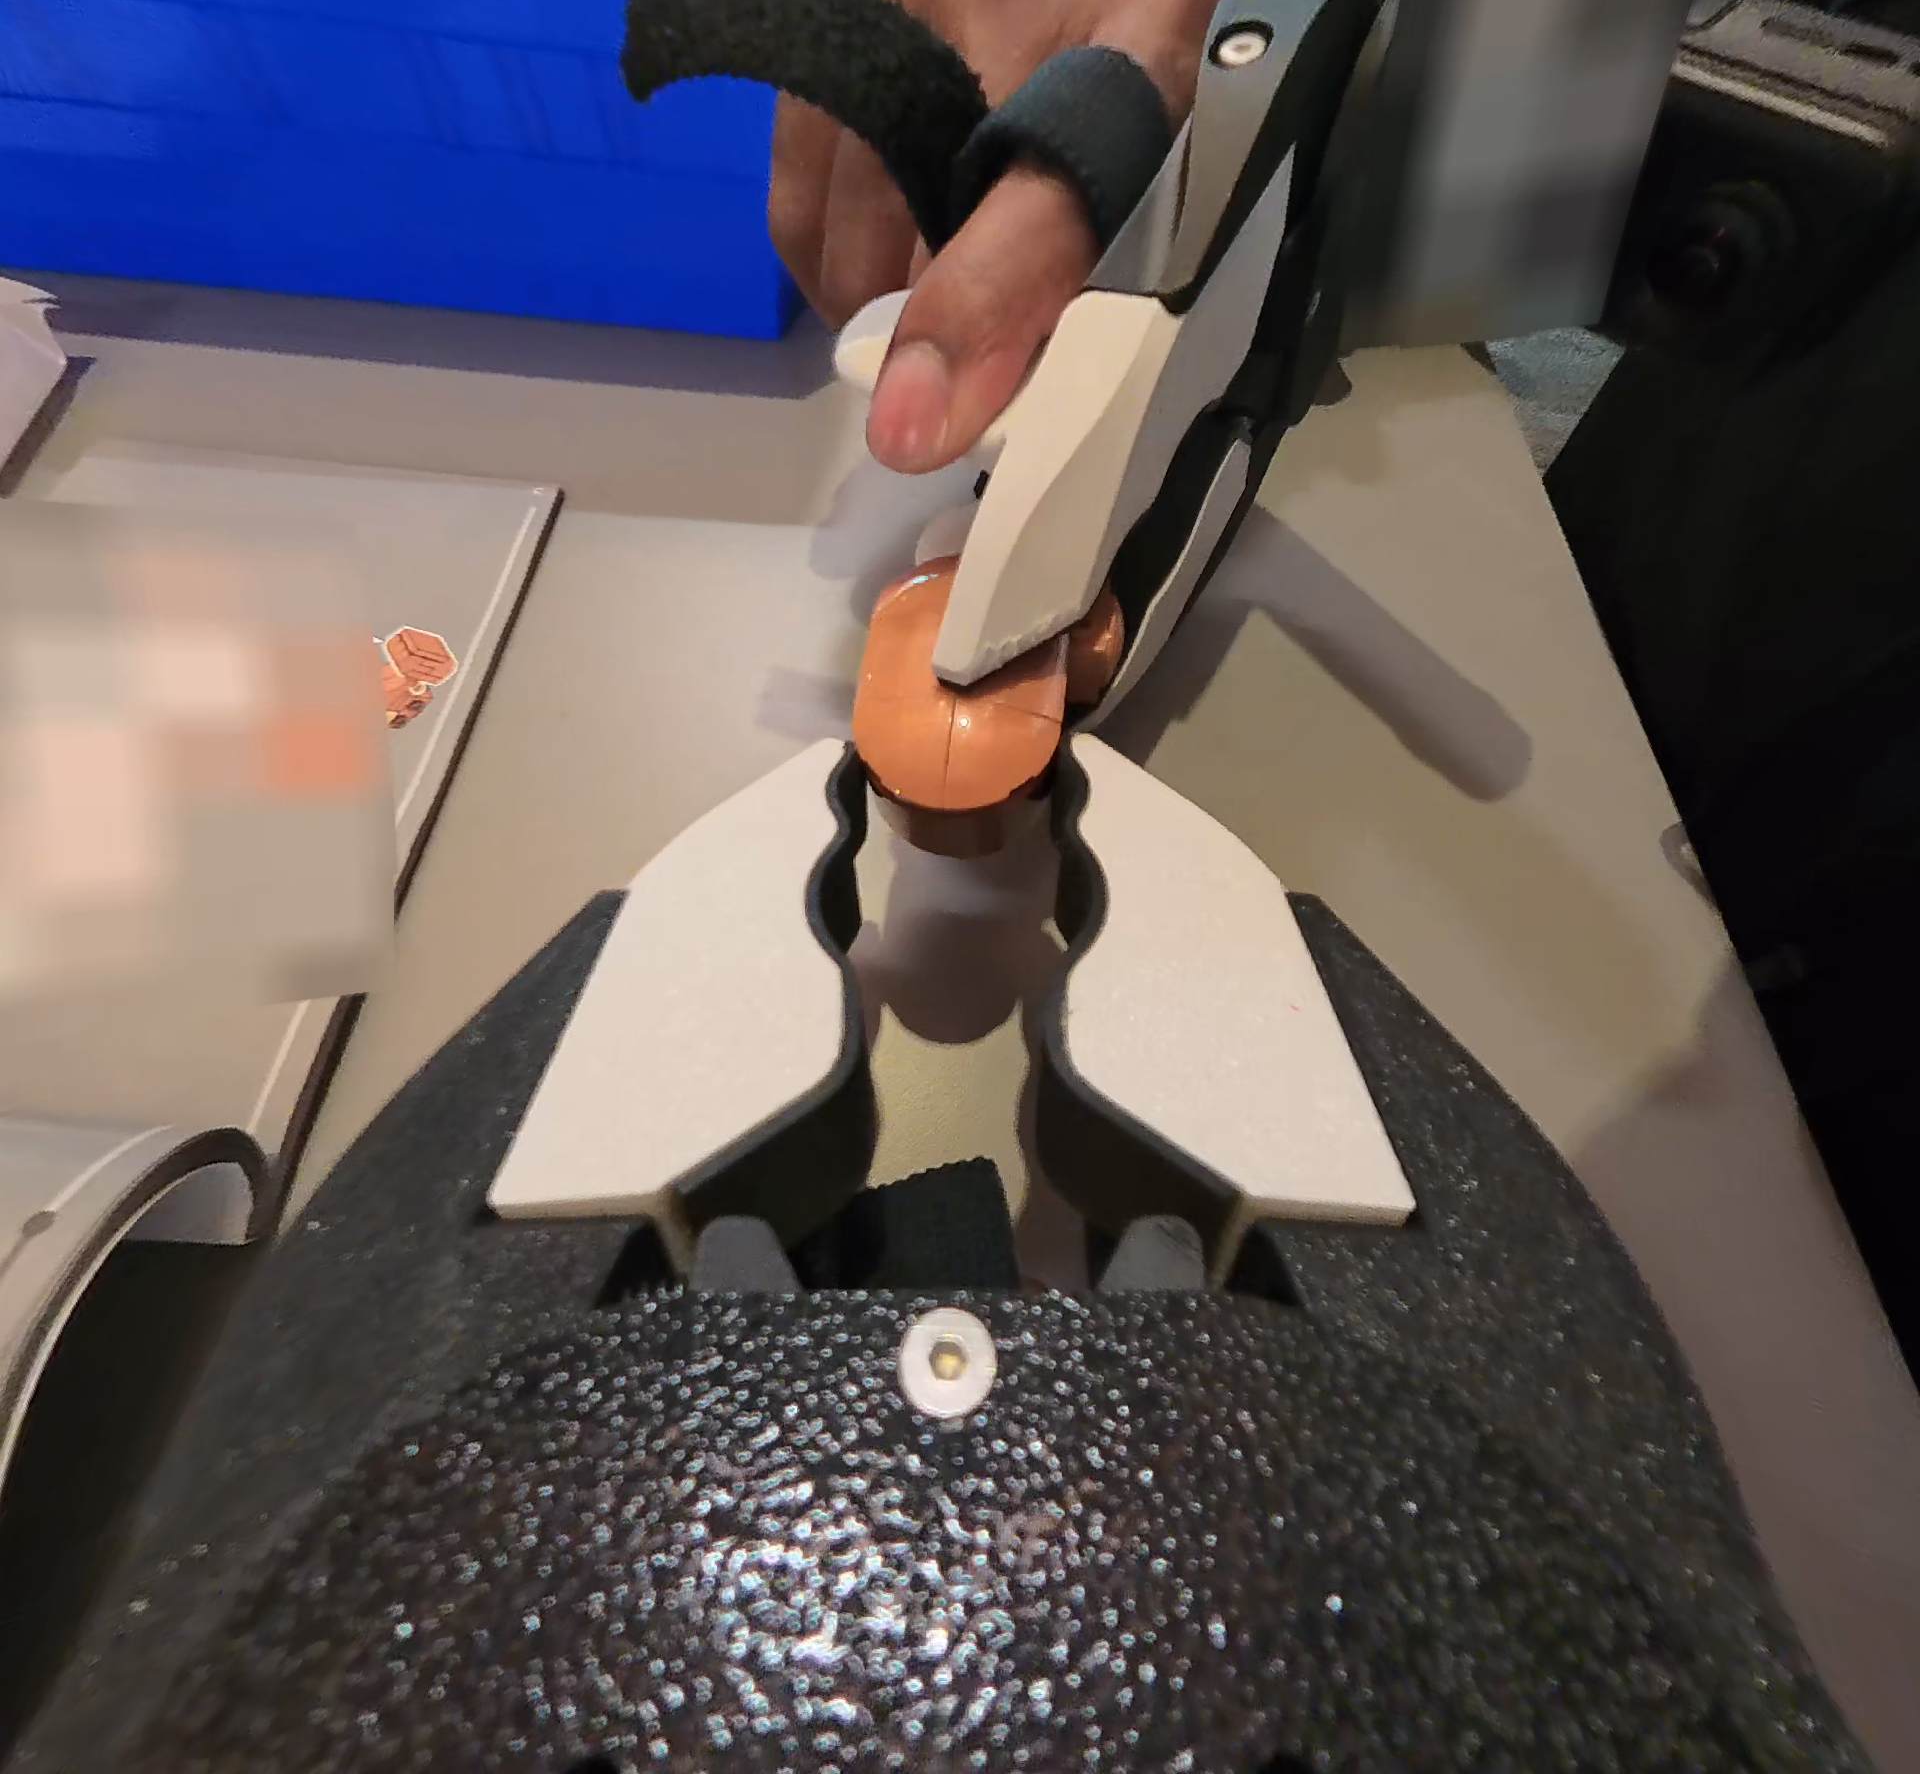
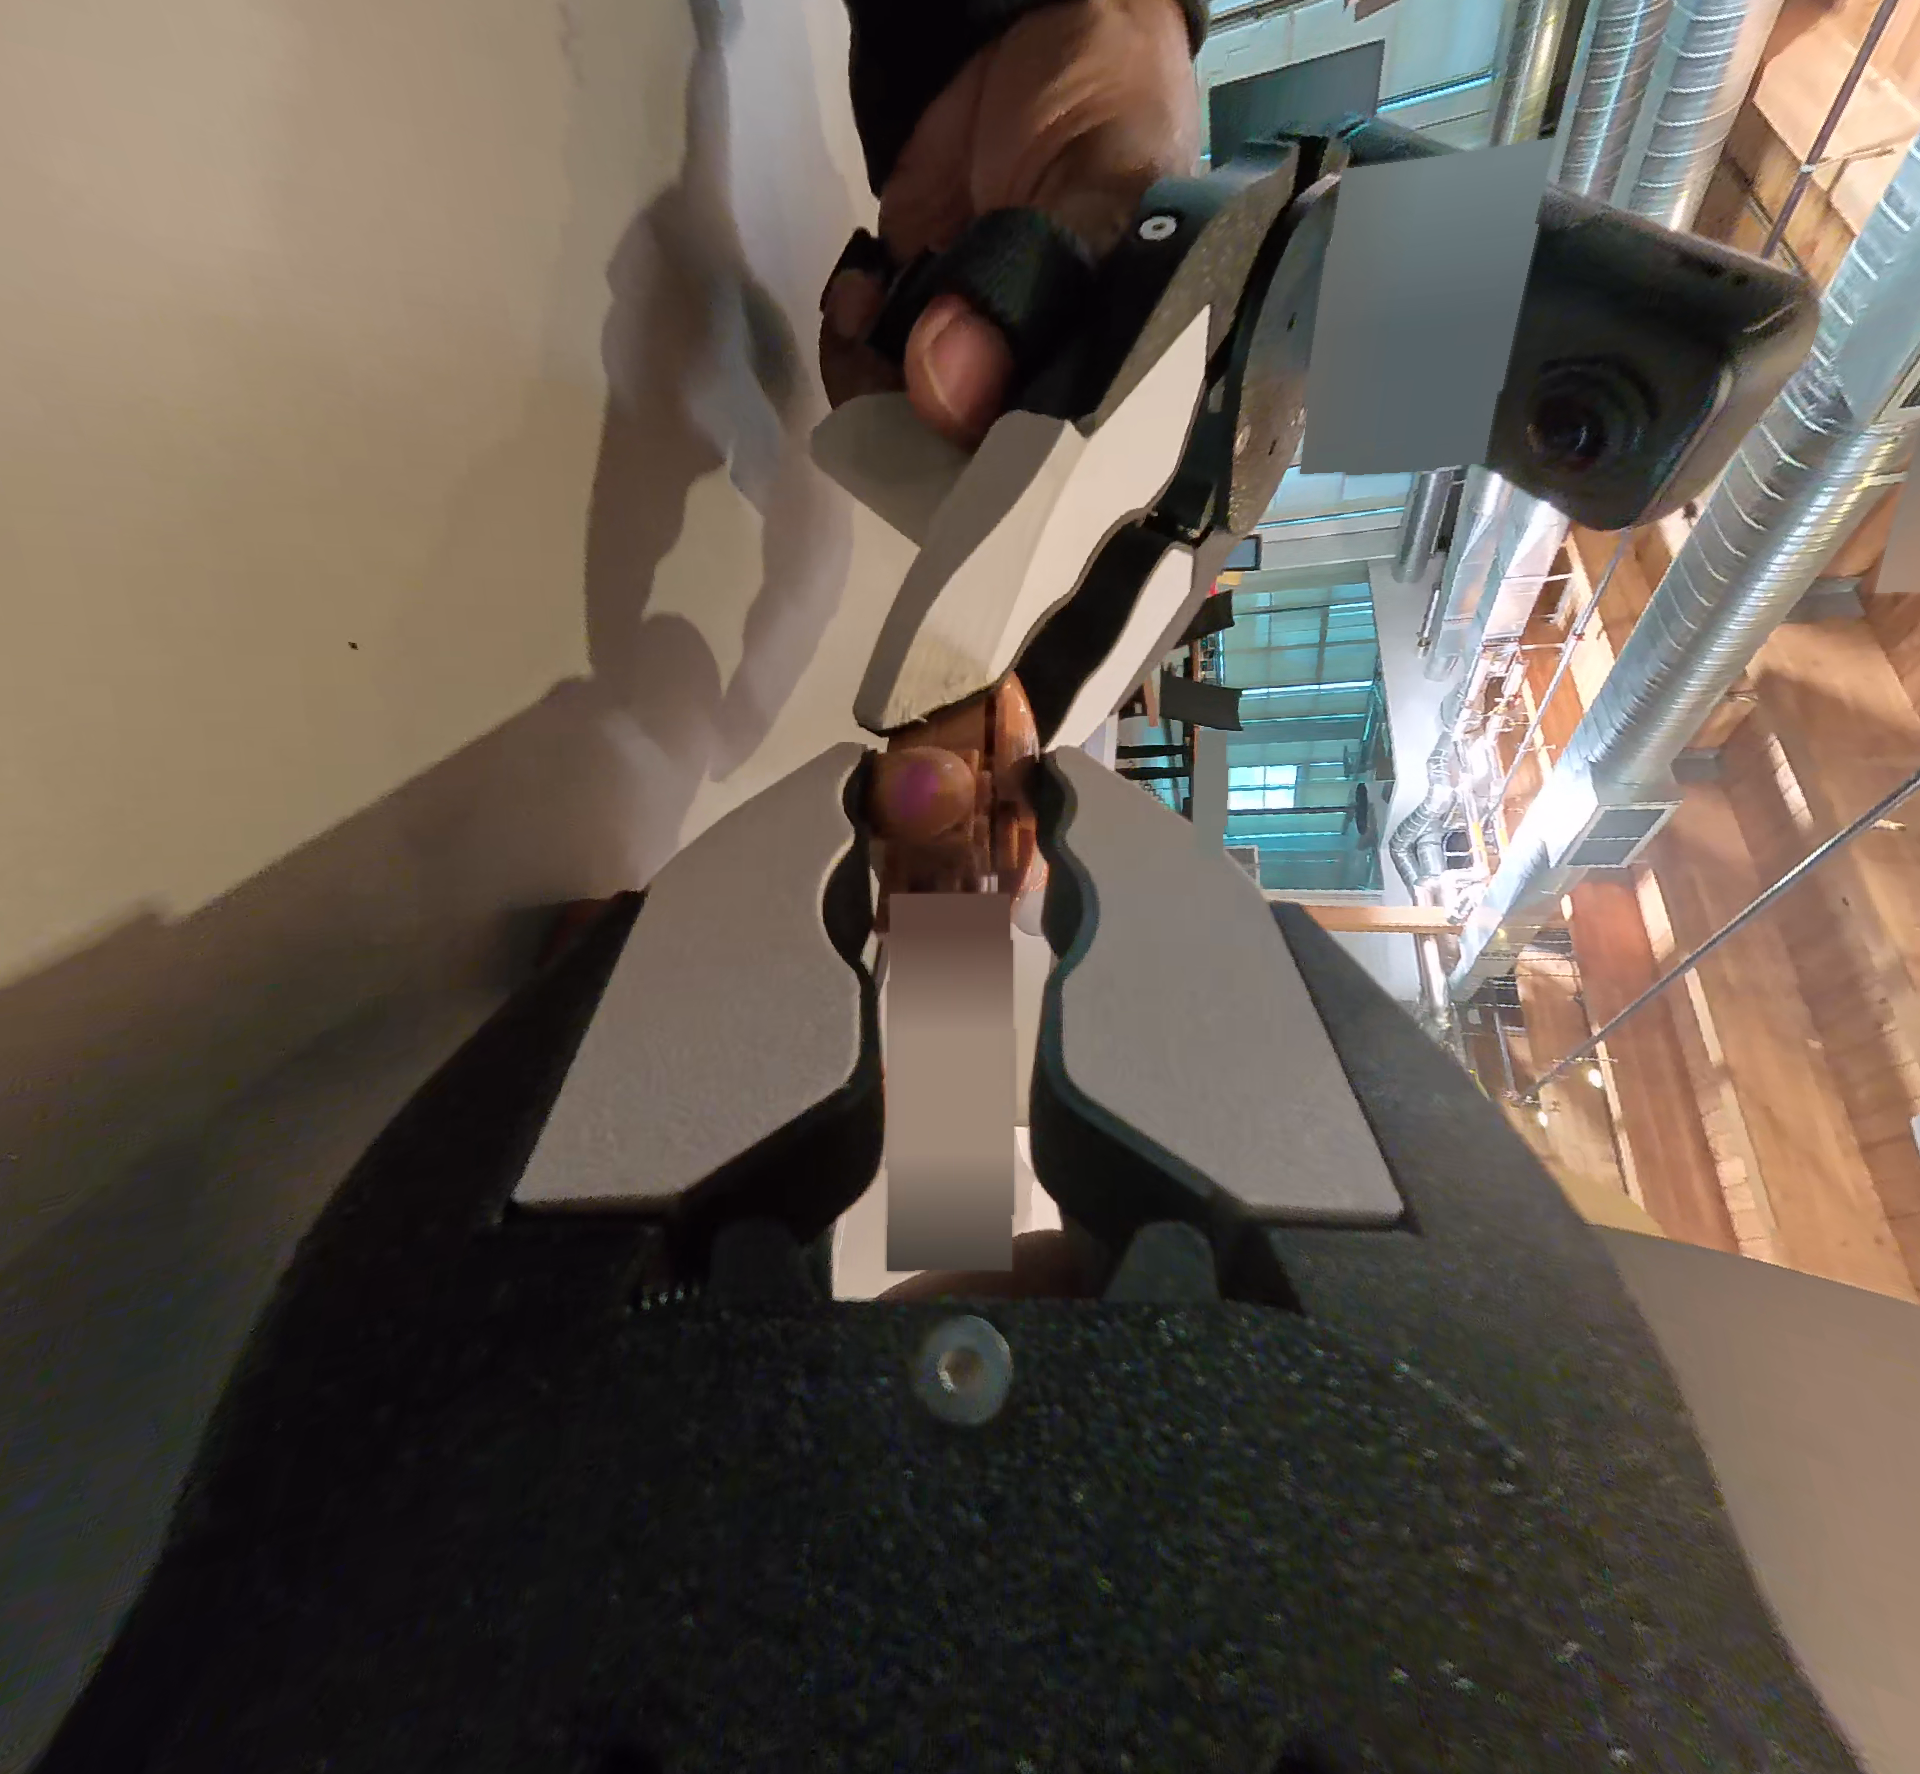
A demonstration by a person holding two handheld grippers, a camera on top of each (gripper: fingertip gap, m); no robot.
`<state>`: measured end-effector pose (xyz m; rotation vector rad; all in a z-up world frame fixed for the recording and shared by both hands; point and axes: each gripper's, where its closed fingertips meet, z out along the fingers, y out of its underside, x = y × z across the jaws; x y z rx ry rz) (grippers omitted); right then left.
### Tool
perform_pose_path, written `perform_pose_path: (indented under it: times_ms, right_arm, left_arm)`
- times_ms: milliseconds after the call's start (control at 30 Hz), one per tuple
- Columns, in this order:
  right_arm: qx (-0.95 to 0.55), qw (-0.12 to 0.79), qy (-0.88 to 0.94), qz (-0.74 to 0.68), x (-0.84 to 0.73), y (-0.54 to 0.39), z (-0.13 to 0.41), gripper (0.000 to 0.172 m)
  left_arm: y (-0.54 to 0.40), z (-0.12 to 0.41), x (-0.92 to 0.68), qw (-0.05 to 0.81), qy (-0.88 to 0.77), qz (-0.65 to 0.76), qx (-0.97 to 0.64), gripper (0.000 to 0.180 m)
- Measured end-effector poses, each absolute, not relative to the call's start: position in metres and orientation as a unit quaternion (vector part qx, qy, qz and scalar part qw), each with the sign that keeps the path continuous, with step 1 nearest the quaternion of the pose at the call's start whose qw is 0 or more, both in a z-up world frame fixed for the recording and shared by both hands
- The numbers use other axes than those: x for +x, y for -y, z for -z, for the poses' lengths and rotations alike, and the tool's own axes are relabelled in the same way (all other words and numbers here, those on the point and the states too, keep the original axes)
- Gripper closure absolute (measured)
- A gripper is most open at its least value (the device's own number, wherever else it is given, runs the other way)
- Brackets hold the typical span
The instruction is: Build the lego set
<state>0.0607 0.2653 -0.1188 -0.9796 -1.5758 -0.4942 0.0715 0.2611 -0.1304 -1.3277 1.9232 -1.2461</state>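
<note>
Both tongs [image 1: 961, 768] [image 2: 951, 789] grip a brown toy [image 1: 956, 737]; no legible writing.

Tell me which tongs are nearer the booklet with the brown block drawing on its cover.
Left. The left tongs grip the brown rounded toy piece just right of the booklet. The right tongs clamp the same piece from its far side, farther from the booklet.
</note>
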Motion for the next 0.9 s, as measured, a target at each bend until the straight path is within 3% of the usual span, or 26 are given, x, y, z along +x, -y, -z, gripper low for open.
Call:
perform_pose_path:
  times_ms: [567, 900]
  right_arm:
    - [-0.430, 0.578, 0.667, 0.191, 0.0589, -0.2626, 0.1136, 0.146]
    - [-0.420, 0.579, 0.664, 0.219, 0.0595, -0.2642, 0.1132, 0.145]
  left_arm:
    - [-0.2553, 0.1317, 0.0707, 0.217, -0.697, 0.480, -0.487, 0.145]
    - [-0.2576, 0.1301, 0.0726, 0.244, -0.706, 0.461, -0.479, 0.145]
